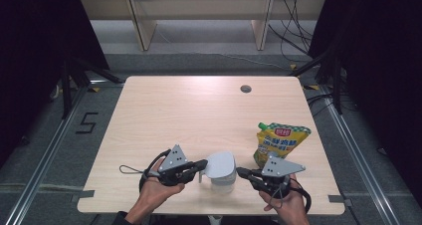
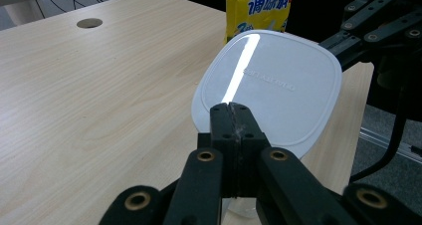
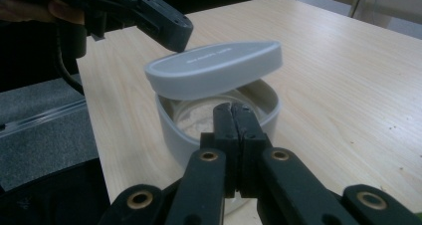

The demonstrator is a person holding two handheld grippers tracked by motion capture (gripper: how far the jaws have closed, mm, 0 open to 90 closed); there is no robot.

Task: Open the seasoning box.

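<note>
A white tub (image 1: pixel 222 183) stands near the table's front edge. Its grey-white lid (image 1: pixel 220 164) lies tilted on it, raised on one side, so pale powder (image 3: pixel 199 118) shows inside the tub (image 3: pixel 174 135). My left gripper (image 1: pixel 204 163) is shut, its tips at the lid's left edge (image 2: pixel 232 110); the lid (image 2: pixel 278 85) spreads out beyond them. Whether the tips pinch anything is hidden. My right gripper (image 1: pixel 239 171) is shut too, with nothing in it, pointing at the tub's right side (image 3: pixel 232 109). Across the lid (image 3: pixel 214 65) the left gripper (image 3: pixel 174 36) shows.
A yellow pouch (image 1: pixel 278 143) with green print lies right of the tub, close behind my right gripper. A round cable hole (image 1: pixel 245 89) sits at the table's far side. The table's front edge runs just under both hands. Cables lie on the floor beyond.
</note>
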